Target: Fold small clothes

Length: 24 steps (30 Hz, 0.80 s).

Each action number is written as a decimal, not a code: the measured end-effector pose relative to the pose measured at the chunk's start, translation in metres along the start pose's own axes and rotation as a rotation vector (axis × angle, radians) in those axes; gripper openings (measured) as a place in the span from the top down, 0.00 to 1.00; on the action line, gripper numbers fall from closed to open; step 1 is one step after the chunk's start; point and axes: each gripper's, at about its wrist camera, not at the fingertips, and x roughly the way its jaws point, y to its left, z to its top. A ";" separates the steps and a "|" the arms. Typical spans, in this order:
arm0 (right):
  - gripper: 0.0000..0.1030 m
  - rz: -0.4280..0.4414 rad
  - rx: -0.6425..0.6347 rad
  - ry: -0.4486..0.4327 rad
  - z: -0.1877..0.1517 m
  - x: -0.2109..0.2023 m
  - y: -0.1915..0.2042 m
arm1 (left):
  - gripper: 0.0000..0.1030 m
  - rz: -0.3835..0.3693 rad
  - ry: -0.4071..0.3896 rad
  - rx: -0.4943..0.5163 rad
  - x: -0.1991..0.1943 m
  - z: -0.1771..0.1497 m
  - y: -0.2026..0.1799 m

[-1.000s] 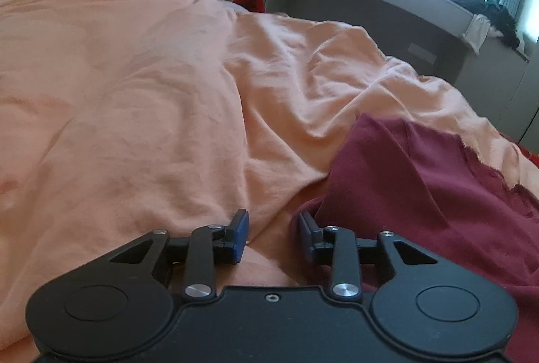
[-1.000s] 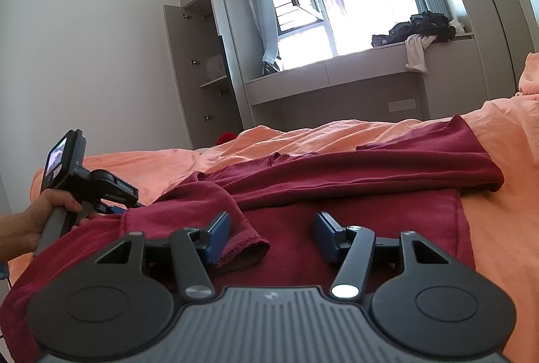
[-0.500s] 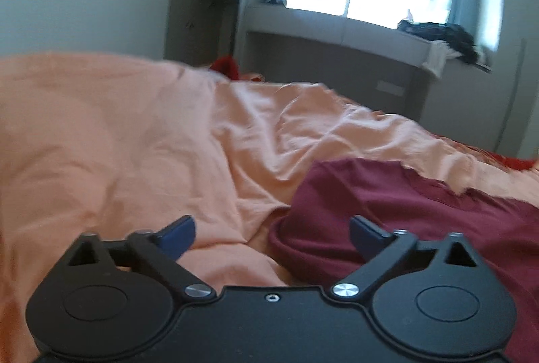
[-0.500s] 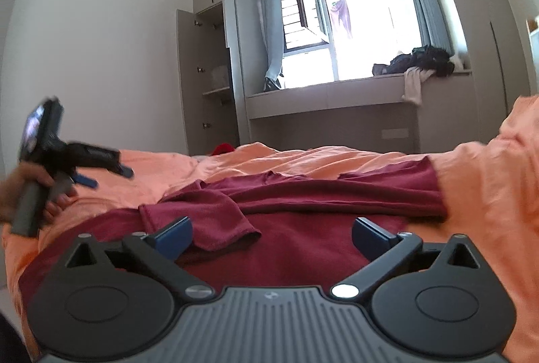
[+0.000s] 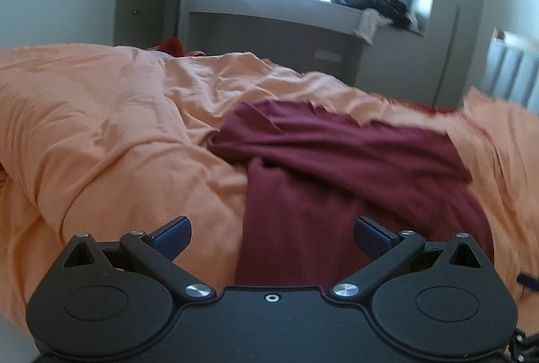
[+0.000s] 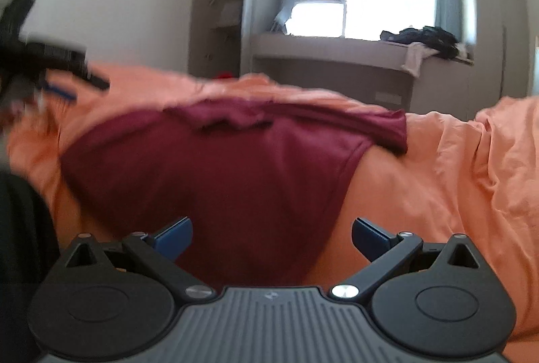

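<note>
Left wrist view: left gripper (image 5: 271,236) with fingers spread wide, empty, above the maroon garment (image 5: 337,167) lying partly folded on the orange bedsheet (image 5: 101,144). Right gripper (image 6: 271,236) likewise gapes, holding nothing. Next pinch, by judgement, should take a hem edge, not mid-cloth. Garment: soft, limp knit with rumpled layered folds; sheet: creased, matte
</note>
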 end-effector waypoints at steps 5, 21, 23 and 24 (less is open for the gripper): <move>0.00 -0.047 -0.213 0.104 -0.019 0.010 0.029 | 0.01 -0.029 -0.003 0.059 -0.021 -0.023 -0.007; 0.00 -0.255 -1.003 0.198 -0.060 0.049 0.081 | 0.01 0.081 -0.067 0.233 -0.059 -0.037 -0.014; 0.00 -0.231 -1.064 0.201 -0.060 0.051 0.085 | 0.00 0.090 -0.064 0.244 -0.060 -0.036 -0.012; 0.00 -0.216 -1.121 0.196 -0.061 0.051 0.086 | 0.00 0.096 -0.060 0.248 -0.060 -0.036 -0.012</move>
